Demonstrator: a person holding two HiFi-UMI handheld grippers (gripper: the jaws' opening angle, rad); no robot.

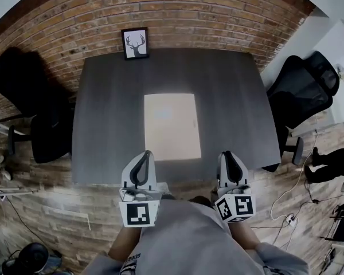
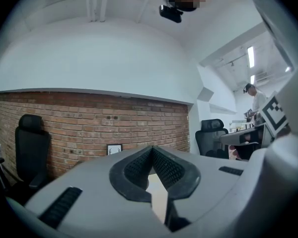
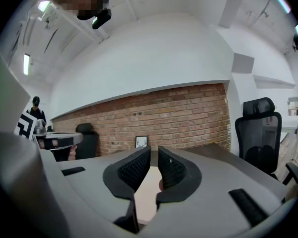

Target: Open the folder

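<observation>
My left gripper (image 1: 145, 154) and my right gripper (image 1: 227, 154) sit over the near edge of the dark grey surface (image 1: 109, 125), both pointing away from me. The pale folder (image 1: 172, 126) lies flat and closed just beyond and between them. At the far edge a framed deer picture (image 1: 135, 43) stands against the brick wall (image 1: 189, 16), with one black office chair (image 1: 28, 96) to the left and another black chair (image 1: 304, 90) to the right.

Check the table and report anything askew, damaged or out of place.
Nothing stands out. The folder lies flat and closed in the middle of the table, roughly square to its edges; the framed deer picture stands upright at the far edge.
</observation>
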